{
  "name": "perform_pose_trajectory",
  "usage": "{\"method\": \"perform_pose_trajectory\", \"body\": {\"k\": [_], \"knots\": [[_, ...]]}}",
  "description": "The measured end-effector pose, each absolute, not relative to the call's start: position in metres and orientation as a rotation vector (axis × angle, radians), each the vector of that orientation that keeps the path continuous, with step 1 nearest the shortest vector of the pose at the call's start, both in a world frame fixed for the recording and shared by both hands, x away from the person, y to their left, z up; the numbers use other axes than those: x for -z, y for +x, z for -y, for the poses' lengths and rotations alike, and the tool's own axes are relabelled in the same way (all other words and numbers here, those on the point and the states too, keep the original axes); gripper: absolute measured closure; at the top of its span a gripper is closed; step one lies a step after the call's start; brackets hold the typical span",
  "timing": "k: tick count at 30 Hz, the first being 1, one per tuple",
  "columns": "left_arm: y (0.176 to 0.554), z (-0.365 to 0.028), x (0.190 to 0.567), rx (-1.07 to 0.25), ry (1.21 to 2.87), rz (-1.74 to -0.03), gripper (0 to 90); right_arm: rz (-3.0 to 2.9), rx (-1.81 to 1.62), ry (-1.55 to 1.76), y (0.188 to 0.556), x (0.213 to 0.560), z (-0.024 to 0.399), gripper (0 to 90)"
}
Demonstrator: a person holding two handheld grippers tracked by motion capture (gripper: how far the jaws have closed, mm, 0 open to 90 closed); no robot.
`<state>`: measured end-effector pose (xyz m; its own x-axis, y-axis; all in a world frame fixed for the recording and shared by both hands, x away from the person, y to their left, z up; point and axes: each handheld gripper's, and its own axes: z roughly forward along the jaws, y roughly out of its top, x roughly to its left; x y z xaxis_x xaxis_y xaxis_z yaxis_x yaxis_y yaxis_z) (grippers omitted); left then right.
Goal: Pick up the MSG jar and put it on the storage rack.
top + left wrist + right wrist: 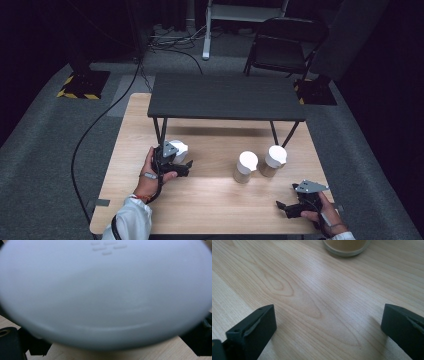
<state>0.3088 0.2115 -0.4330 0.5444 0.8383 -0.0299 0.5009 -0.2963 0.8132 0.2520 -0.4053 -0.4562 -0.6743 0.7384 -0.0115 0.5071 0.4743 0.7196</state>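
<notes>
White plastic fills the space between the jaws of our left gripper [186,163]: the lid of a jar [105,295] sits right up against them, a jaw on either side, and we cannot tell whether the pads press it yet. Our right gripper [328,322] rests low over the pale wood worktop [307,290] with its jaws spread wide and nothing between them; another jar [347,246] stands well ahead of them.

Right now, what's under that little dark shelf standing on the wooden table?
Under the dark shelf only bare wooden table and its shadow show. Three white-lidded jars stand in front of it. The strip beneath its far edge is covered.
</notes>
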Motion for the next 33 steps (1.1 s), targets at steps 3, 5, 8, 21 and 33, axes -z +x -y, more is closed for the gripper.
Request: {"method": "perform_pose_trajectory", "body": {"k": [3, 5, 8, 21, 33], "knots": [[0.3078, -0.2106, 0.4362, -0.532, 1.955, -1.093, 6.5, -2.405, -1.014, 1.054, 0.2520, 0.4563, 0.4053, 0.0], [0.3066, -0.2110, 0.4383, -0.540, 1.941, -1.101, 9.3, -2.405, -1.014, 1.054, 0.2520, 0.4562, 0.4053, 0.0], [0.3067, -0.2130, 0.4400, -0.534, 1.936, -1.102, 14.5, -2.405, -1.014, 1.054, 0.2520, 0.4562, 0.4053, 0.0], [0.3017, -0.2138, 0.4405, -0.571, 1.908, -1.127, 30.1, -2.405, -1.014, 1.054, 0.2520, 0.4563, 0.4053, 0.0], [0.3007, -0.2200, 0.4339, -0.552, 1.892, -1.139, 30.1, -2.405, -1.014, 1.054, 0.2520, 0.4562, 0.4053, 0.0]]}}
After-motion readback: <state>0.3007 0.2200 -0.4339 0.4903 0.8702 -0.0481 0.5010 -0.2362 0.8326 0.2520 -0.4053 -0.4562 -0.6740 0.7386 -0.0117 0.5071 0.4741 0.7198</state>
